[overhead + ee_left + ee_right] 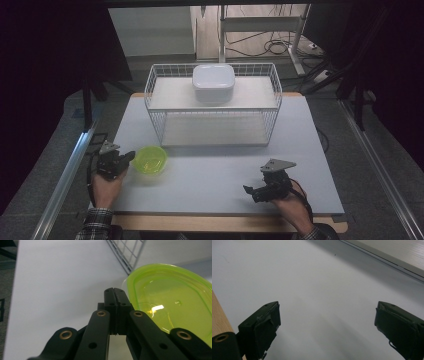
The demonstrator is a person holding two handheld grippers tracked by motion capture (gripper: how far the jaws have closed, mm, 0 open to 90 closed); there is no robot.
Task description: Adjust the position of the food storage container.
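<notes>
A translucent lime-green bowl (150,159) (175,300) sits on the white table, left of centre and in front of the wire rack. My left gripper (131,156) (114,291) is shut, its black jaws pressed together with nothing between them. Its tip lies just beside the bowl's left rim; I cannot tell whether it touches. My right gripper (248,190) (327,322) rests low near the table's front right. Its jaws stand wide open over bare tabletop, and its padded fingers (262,325) hold nothing.
A white wire rack (212,105) with a shelf stands at the back middle of the table (220,170). A white lidded container (214,82) sits on its top shelf. A wooden edge (225,222) runs along the table's front. Metal rails flank both sides.
</notes>
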